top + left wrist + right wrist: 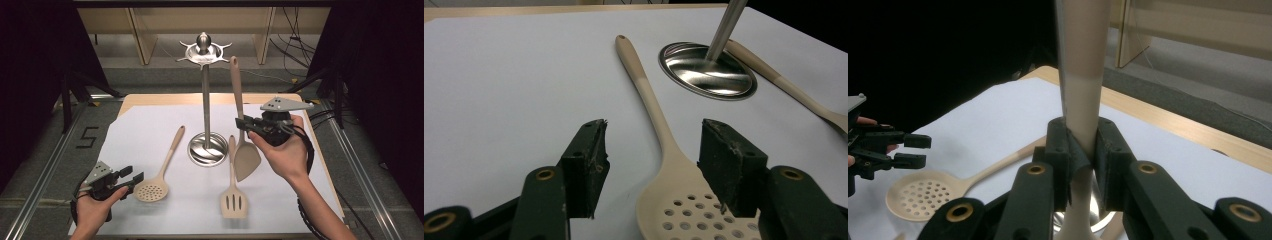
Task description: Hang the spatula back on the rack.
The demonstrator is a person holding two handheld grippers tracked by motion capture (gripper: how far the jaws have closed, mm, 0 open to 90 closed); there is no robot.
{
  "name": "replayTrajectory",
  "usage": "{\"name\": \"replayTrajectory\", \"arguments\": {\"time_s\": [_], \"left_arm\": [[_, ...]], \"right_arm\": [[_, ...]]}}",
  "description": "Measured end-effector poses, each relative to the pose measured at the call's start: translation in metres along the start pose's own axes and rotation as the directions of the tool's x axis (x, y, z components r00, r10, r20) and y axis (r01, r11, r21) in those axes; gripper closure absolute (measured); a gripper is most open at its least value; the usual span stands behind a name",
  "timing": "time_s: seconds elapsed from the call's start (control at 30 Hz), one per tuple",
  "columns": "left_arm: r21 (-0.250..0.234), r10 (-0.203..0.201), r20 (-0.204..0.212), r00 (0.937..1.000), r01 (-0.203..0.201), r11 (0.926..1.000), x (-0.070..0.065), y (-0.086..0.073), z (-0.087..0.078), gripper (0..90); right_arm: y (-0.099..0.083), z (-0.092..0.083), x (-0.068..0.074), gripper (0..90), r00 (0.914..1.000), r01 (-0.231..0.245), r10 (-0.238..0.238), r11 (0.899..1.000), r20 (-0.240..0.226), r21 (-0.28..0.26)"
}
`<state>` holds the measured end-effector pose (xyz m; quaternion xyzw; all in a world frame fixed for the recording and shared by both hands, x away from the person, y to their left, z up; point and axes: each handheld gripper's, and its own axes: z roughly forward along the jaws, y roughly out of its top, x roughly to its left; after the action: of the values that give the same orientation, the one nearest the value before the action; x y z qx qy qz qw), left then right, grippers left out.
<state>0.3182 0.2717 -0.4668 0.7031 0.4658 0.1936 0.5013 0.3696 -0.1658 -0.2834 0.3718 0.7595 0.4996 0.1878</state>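
**Spatula held upright beside the utensil stand**

A wooden worktop [150, 101] covered by a white sheet [145, 135] stands in a dim room, with dark curtains at both sides and pale wooden panels along the far wall. Near the middle of the sheet rises a steel utensil stand [205, 100]: a round polished base, a thin upright pole, and a star-shaped crown of hooks topped by a knob.

The right gripper [243, 124] is clenched on the handle of a beige solid spatula [246, 155], just above the blade. The spatula stands nearly upright, blade down and clear of the sheet as far as the high view tells, with its handle end reaching up close beside the crown of the stand. In the right gripper view the two black pads press on the handle [1082, 100] from either side (the lower end of the spatula drops out of sight below them).

The left gripper [134, 179] rests low at the near left of the sheet with its jaws released, one on each side of a beige skimmer spoon [159, 175] where the neck meets the perforated bowl. The left gripper view shows a gap between each pad and the spoon, which lies flat with its handle pointing towards the base of the stand.

A beige slotted turner [233, 192] lies flat on the sheet just right of the base, its blade nearest the person.
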Motion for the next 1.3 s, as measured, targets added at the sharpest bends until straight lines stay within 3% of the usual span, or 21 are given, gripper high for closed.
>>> {"name": "replayTrajectory", "arguments": {"time_s": [0.07, 0.3, 0.4, 0.43, 0.57, 0.73, 0.87, 0.97, 1.13, 1.3], "left_arm": [[-0.001, 0.001, 0.002, 1.0, -0.001, 1.0, 0.0, 0.0, 0.0, 43.5], [-0.003, 0.0, 0.001, 1.0, 0.0, 1.0, 0.0, 0.0, 0.0, 43.5], [0.006, 0.001, -0.008, 1.0, -0.001, 1.0, 0.0, 0.0, -0.001, 43.5], [0.007, 0.001, -0.009, 1.0, -0.001, 1.0, 0.0, 0.0, -0.001, 43.5], [0.006, 0.002, -0.008, 1.0, -0.002, 1.0, 0.0, 0.0, -0.001, 43.5], [0.008, 0.006, -0.008, 0.9999, -0.006, 1.0, 0.0, 0.0, -0.001, 43.5], [0.001, 0.005, -0.002, 1.0, -0.005, 1.0, 0.001, 0.0, -0.001, 43.5], [0.009, 0.006, -0.008, 0.9999, -0.006, 0.9999, 0.0, 0.0, -0.001, 43.5], [0.009, 0.007, -0.009, 0.9999, -0.007, 0.9999, 0.0, 0.0, -0.002, 43.5], [0.009, 0.007, -0.008, 0.9999, -0.007, 0.9999, 0.0, 0.0, -0.002, 43.5]], "right_arm": [[0.0, 0.001, -0.001, 79.2, 0.9999, 0.012, -0.012, 1.0, 0.002, -0.003], [0.003, 0.002, -0.003, 79.2, 0.9998, -0.013, 0.013, 1.0, -0.013, 0.023], [0.004, 0.004, -0.004, 79.2, 0.9998, 0.007, -0.007, 1.0, -0.016, 0.016], [0.004, 0.005, -0.003, 79.2, 0.9999, -0.011, 0.011, 1.0, -0.01, 0.015], [0.005, 0.007, -0.005, 79.2, 0.9997, 0.011, -0.011, 1.0, -0.022, 0.02], [0.006, 0.008, -0.004, 79.2, 0.9993, -0.019, 0.021, 0.999, -0.03, 0.04], [0.006, 0.012, -0.006, 79.2, 0.9995, 0.015, -0.015, 0.999, -0.03, 0.033], [0.006, 0.013, -0.003, 79.2, 0.9993, -0.015, 0.016, 0.999, -0.034, 0.05], [0.005, 0.016, 0.001, 79.2, 0.9988, -0.013, 0.015, 0.999, -0.046, 0.048], [0.004, 0.018, 0.007, 79.2, 0.9987, 0.023, -0.021, 0.998, -0.047, 0.051]]}}
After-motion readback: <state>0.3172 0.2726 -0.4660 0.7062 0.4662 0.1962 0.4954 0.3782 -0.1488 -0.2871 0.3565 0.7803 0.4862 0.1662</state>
